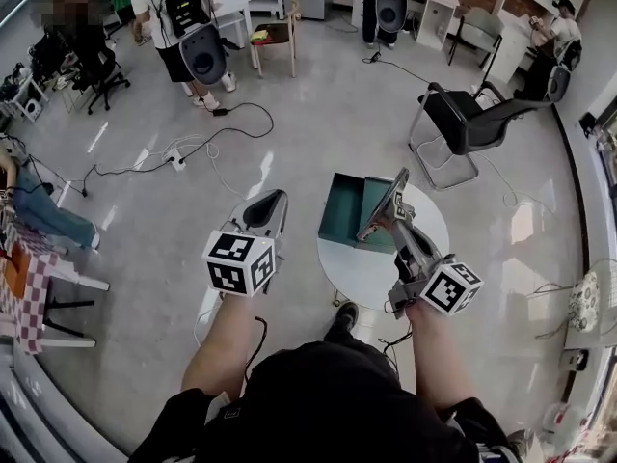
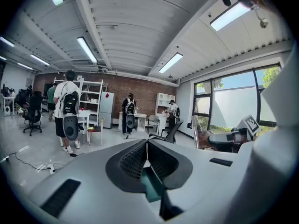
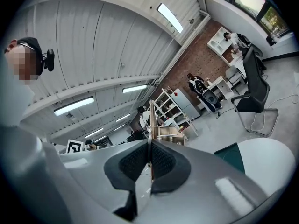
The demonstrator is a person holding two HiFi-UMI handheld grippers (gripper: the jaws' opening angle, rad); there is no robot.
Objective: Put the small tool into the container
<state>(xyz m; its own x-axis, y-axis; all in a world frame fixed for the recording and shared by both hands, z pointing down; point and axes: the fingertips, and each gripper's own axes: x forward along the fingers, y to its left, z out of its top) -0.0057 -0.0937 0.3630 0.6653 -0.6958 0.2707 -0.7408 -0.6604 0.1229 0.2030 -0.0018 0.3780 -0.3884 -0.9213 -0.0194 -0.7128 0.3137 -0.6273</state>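
Note:
A teal open box, the container [image 1: 345, 210], lies on a small round white table [image 1: 371, 270]. My right gripper [image 1: 397, 218] is shut on the small tool [image 1: 384, 204], a thin metal piece that sticks up and left over the container's right edge. In the right gripper view the tool [image 3: 162, 131] stands edge-on between the pads of the right gripper [image 3: 150, 147], with the container [image 3: 230, 156] and table [image 3: 268, 158] low at the right. My left gripper [image 1: 272, 204] hovers left of the table, shut and holding nothing. In its own view the left gripper [image 2: 147, 144] shows its pads meeting.
A black office chair [image 1: 469, 116] stands behind the table. Cables and a power strip [image 1: 177, 158] lie on the floor to the left. A checked cloth on a stand [image 1: 29, 280] is at the far left. People with backpacks [image 1: 190, 27] stand at the back.

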